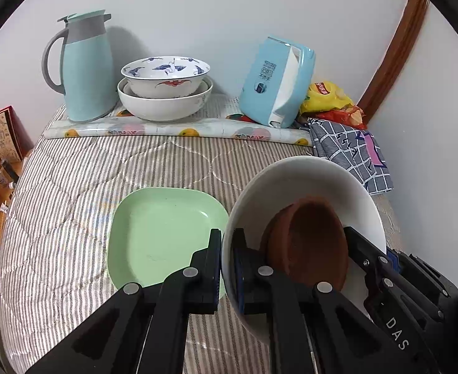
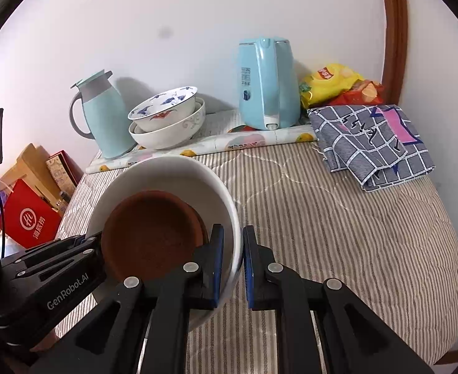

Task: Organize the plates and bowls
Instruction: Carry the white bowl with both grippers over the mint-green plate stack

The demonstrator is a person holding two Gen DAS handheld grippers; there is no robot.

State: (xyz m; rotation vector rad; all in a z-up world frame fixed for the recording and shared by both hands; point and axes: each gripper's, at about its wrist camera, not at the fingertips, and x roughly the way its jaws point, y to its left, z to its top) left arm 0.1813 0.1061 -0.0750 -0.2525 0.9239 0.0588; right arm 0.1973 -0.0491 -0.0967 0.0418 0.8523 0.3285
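Your left gripper (image 1: 227,265) has its fingers clamped on the left rim of the white bowl (image 1: 316,180); your right gripper (image 2: 233,268) straddles the opposite rim, but its fingers aren't fully pinched. The brown dish (image 2: 151,233) sits tilted inside that bowl, over the striped bed (image 2: 338,218). The green plate (image 1: 163,230) lies flat just left of the bowl. Two stacked bowls (image 1: 165,90) stand at the bed's far edge, between the thermos (image 1: 84,65) and the kettle (image 2: 268,84).
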